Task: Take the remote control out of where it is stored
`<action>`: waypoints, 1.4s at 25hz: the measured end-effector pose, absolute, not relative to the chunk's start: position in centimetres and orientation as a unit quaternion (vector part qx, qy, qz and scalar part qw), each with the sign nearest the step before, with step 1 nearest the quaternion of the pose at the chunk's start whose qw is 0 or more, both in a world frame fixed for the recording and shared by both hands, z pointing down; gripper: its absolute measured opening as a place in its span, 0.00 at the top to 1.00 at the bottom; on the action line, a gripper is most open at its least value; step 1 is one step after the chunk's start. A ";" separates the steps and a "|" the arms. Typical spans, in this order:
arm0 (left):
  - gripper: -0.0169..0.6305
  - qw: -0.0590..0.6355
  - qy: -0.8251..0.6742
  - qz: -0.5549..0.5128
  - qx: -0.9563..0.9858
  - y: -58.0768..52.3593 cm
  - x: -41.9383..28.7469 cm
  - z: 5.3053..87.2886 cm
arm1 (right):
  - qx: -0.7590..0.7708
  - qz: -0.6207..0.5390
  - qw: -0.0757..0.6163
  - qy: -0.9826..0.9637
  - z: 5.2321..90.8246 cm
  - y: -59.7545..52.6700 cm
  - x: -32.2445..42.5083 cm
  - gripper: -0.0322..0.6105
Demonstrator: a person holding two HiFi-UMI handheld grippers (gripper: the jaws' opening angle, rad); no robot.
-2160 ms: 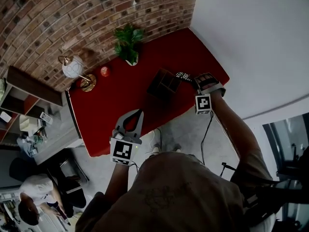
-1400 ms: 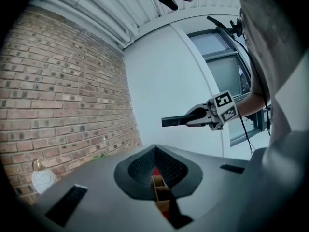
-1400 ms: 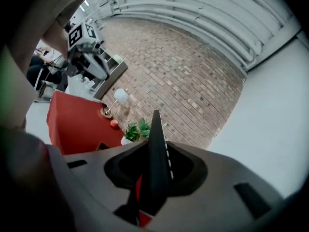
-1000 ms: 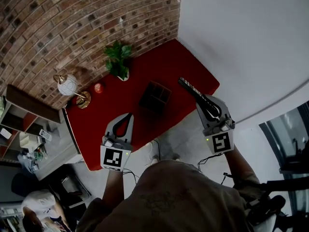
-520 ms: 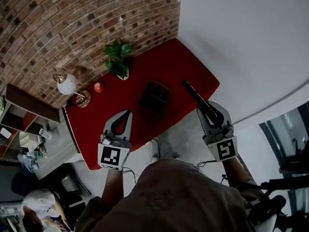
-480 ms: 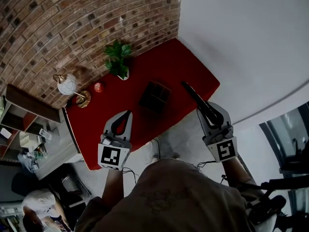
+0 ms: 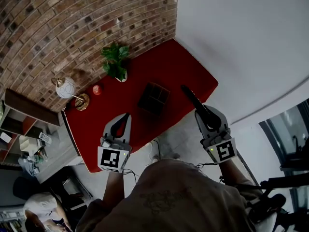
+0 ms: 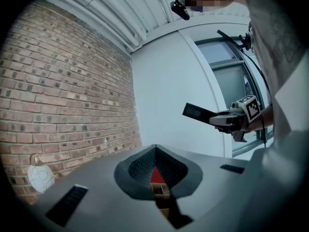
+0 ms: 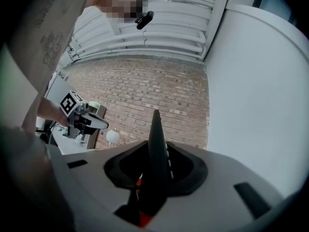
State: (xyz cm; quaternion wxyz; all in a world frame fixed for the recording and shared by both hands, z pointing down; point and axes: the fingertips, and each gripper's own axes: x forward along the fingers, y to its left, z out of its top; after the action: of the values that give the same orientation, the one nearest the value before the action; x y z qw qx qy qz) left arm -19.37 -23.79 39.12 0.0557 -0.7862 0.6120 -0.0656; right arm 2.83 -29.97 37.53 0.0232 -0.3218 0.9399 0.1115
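1. Remote control (image 7: 193, 99) out of storage: hanging in the air at centre right of the head view, clear of the divided wooden box (image 7: 153, 98), above the lower-right edge of the red counter (image 7: 164, 64).
2. Pinching its near end with the right claw (image 7: 205, 116), jaws partly closed on the thin body.
3. Hovering the left claw (image 7: 126, 116) at lower left, jaws together, gripping nothing.
4. Judging the removal done; possibly leaving only setting it down.

A red bench (image 7: 164, 66) stands on a pale grey floor (image 7: 181, 129), its far edges against a brick wall (image 7: 72, 18) and a plain white wall (image 7: 241, 33). Open shelving (image 7: 21, 112) stands beyond its left edge, and a dark-framed window (image 7: 289, 134) is on the right.
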 end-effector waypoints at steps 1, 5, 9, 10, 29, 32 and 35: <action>0.98 0.056 0.612 -0.066 -0.786 -23.8 -19.4 39.2 | -0.322 0.109 0.024 0.940 37.5 -30.1 2.8 0.78; 0.98 0.055 0.613 -0.064 -0.786 -23.5 -19.7 39.2 | -0.325 0.104 0.030 0.939 37.5 -30.0 2.6 0.78; 0.98 0.056 0.613 -0.067 -0.785 -23.0 -20.5 39.4 | -0.324 0.100 0.023 0.941 37.6 -29.4 1.7 0.78; 0.98 0.055 0.613 -0.069 -0.785 -22.8 -20.8 39.5 | -0.324 0.099 0.022 0.941 37.6 -29.2 1.4 0.78; 0.98 0.040 0.604 -0.061 -0.794 -20.6 -28.4 43.9 | -0.350 0.093 -0.029 0.932 38.9 -25.4 -4.3 0.78; 0.98 0.048 0.601 -0.057 -0.796 -20.8 -28.5 43.6 | -0.347 0.091 -0.040 0.933 39.4 -24.9 -4.4 0.78; 0.98 0.063 0.603 -0.054 -0.793 -20.8 -28.1 43.0 | -0.348 0.091 -0.043 0.932 39.7 -24.9 -3.8 0.78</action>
State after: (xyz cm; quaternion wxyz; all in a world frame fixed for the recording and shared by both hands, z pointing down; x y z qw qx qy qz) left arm -28.14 -20.81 42.96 0.0631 -0.7933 0.6032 -0.0540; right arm -3.78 -24.95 39.68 -0.0435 -0.3483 0.9319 0.0914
